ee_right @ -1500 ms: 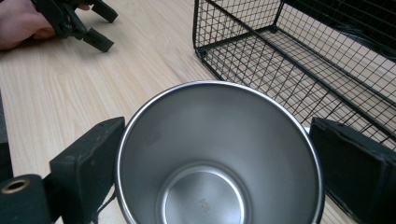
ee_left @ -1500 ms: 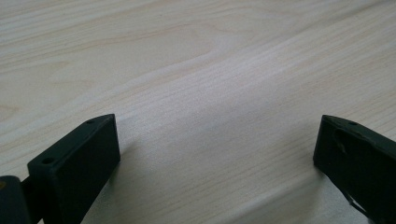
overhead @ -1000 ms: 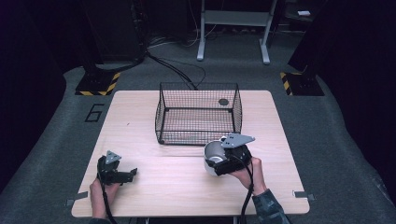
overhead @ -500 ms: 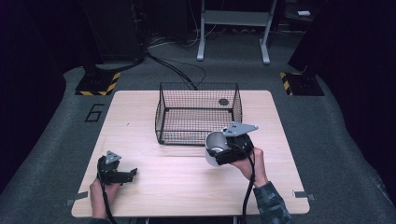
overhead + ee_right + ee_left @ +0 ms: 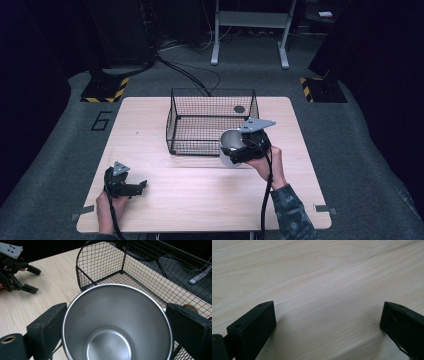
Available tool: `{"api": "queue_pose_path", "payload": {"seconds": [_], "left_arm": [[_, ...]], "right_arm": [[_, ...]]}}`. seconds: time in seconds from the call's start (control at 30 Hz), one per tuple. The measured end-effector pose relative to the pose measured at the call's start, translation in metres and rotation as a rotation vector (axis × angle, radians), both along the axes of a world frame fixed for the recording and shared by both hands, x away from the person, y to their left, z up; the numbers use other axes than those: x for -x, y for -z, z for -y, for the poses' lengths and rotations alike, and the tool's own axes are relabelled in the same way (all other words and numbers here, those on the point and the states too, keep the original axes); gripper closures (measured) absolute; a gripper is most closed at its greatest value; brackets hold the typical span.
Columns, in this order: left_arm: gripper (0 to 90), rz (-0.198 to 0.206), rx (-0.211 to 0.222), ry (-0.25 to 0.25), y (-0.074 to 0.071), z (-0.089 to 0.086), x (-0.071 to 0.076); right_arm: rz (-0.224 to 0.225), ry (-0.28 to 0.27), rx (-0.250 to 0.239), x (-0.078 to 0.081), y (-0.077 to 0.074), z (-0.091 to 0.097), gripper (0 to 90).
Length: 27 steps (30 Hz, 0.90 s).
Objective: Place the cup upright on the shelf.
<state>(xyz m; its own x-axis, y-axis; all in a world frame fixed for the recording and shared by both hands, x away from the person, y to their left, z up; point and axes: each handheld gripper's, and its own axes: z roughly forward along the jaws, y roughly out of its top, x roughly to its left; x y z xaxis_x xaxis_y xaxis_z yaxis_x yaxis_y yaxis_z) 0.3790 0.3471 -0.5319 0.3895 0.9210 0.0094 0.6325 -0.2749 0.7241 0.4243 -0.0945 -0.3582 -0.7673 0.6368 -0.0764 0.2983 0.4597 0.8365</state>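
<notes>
Right claw [image 5: 239, 150] was clamped on a steel cup [image 5: 230, 146], one jaw on each side of the cup wall, held up off the table [image 5: 200, 200] just at the near right corner of the wire basket [image 5: 212, 122]. In the right gripper view the cup [image 5: 117, 322] sat mouth-up toward the camera, inside bare and shiny, rim between the two black jaws, and the basket [image 5: 105, 265] stood right behind it with its near corner just past the rim. Cup was outside the basket, not over it as far as I could tell from the high view. A small dark round thing [image 5: 239, 109] lay at the basket's far right corner; couldn't tell what it was. The grey plate on top of the right claw pointed toward the basket, and the person's right hand [image 5: 265, 162] gripped the handle from below. Left claw [image 5: 135, 187] was released, jaws spread wide with nothing in them, resting low on the table near the front left edge, well apart from the basket. Left gripper view showed only bare wood grain [image 5: 324, 290] between the jaws. The left claw [image 5: 26, 277] also showed far off in the right gripper view, jaws apart.
</notes>
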Motion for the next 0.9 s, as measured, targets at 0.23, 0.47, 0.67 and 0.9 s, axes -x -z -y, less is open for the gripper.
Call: {"api": "queue_pose_path", "payload": {"seconds": [0.23, 0.47, 0.67, 0.9], "left_arm": [[0.4, -0.003, -0.005, 0.005, 0.0, 0.0, 0.0], [0.4, -0.003, -0.006, 0.006, 0.0, 0.0, 0.0], [0.4, -0.004, -0.006, 0.006, 0.0, -0.001, 0.0], [0.4, -0.003, -0.005, 0.005, 0.0, 0.0, 0.0]], "right_arm": [[-0.002, 0.001, 0.001, -0.012, -0.007, -0.002, 5.9], [-0.001, 0.018, -0.008, -0.027, -0.015, -0.003, 6.0], [-0.003, 0.029, -0.014, -0.039, -0.019, -0.005, 6.0], [-0.02, 0.039, -0.013, -0.051, -0.022, -0.007, 6.0]]}}
